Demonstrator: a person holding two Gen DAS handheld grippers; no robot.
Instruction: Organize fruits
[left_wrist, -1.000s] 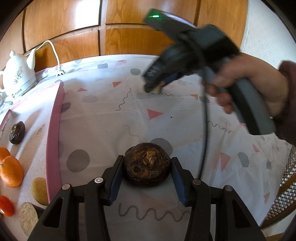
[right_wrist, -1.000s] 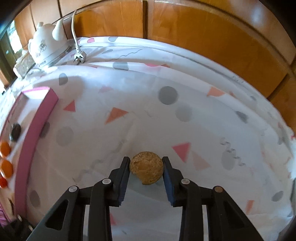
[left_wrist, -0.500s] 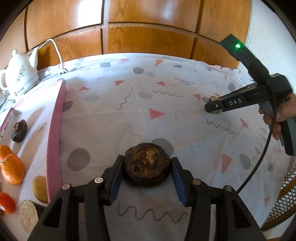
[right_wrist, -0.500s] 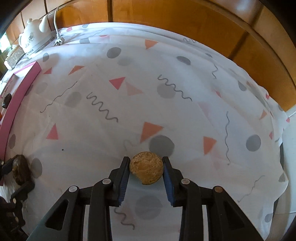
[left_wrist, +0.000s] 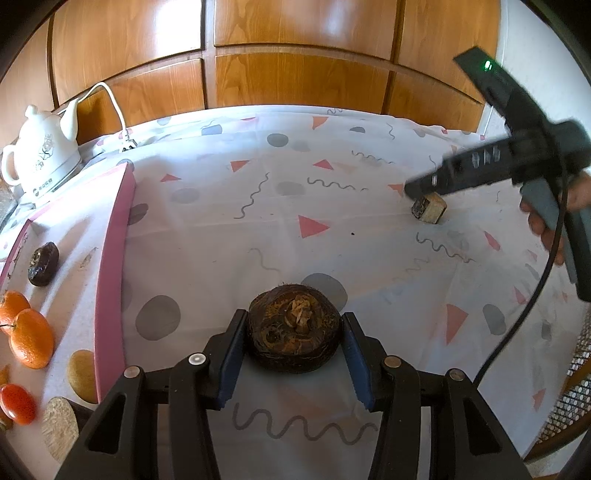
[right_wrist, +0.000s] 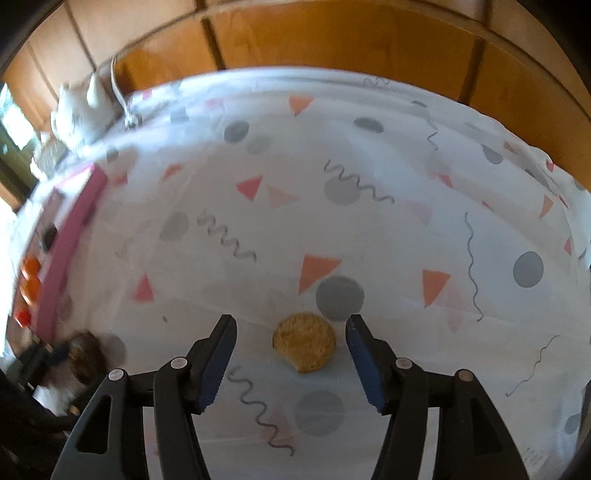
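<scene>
My left gripper (left_wrist: 293, 350) is shut on a dark brown round fruit (left_wrist: 293, 334), low over the patterned tablecloth. My right gripper (right_wrist: 291, 350) is open; a tan cut fruit piece (right_wrist: 304, 345) lies on the cloth between its fingers, touching neither. In the left wrist view the right gripper (left_wrist: 424, 192) is at the right, with the cut piece (left_wrist: 429, 209) just below its tips. The pink-rimmed tray (left_wrist: 110, 266) at the left holds oranges (left_wrist: 31, 343), a dark fruit (left_wrist: 43, 263) and a small red fruit (left_wrist: 16, 403).
A white kettle (left_wrist: 40, 162) with a cord stands at the back left by the wooden wall panels. A tan round fruit (left_wrist: 82, 376) and a cut piece (left_wrist: 59, 428) lie by the tray's near end. A wicker chair (left_wrist: 569, 402) is at the right edge.
My right gripper has opened and let go of the tan cut piece, which now lies on the cloth at the right. My left gripper has kept still with the brown fruit.
</scene>
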